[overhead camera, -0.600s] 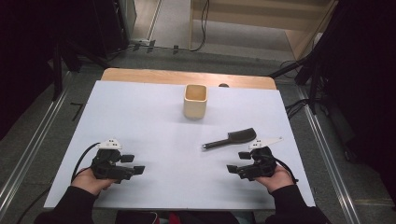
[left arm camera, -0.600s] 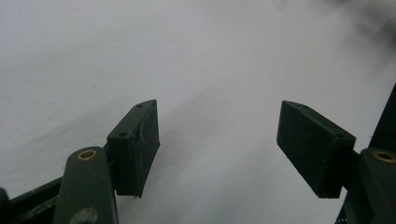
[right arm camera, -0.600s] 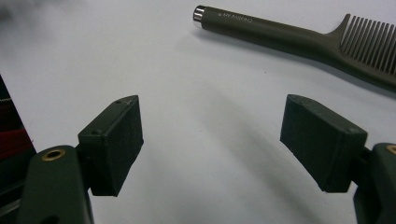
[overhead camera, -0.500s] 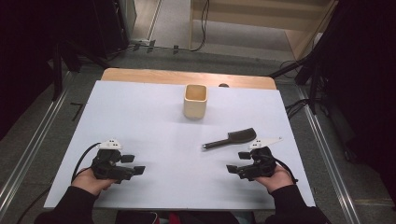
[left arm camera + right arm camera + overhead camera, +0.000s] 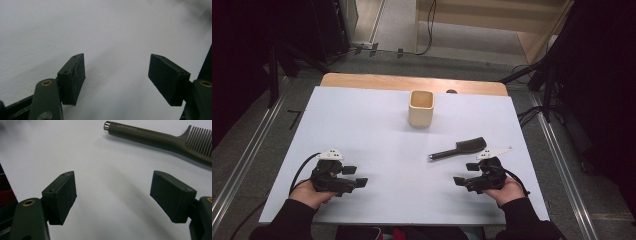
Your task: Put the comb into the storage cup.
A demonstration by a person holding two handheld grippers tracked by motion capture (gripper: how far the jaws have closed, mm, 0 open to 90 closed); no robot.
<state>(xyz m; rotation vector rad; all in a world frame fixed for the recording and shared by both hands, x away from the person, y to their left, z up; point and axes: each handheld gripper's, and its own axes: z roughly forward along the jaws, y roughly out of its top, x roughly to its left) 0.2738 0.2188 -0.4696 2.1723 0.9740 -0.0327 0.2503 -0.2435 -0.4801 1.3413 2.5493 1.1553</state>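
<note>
Two grippers sit low over the white table, one in each of my hands. My left gripper rests near the front left part of the sheet, its jaws pointing inward toward the middle; in the left gripper view they stand wide apart with nothing but bare white surface between them. My right gripper is at the front right, also pointing inward, and its jaws gape just as wide in the right gripper view, with nothing between them. Nearest to it lies a dark comb, flat on the table just beyond my right hand, its silver-capped handle end toward the centre and its toothed head toward the right edge. From the right gripper view the comb lies past the jaw tips, apart from them. Farther back, near the middle of the table, a pale wooden cup stands upright, well apart from both grippers.
</note>
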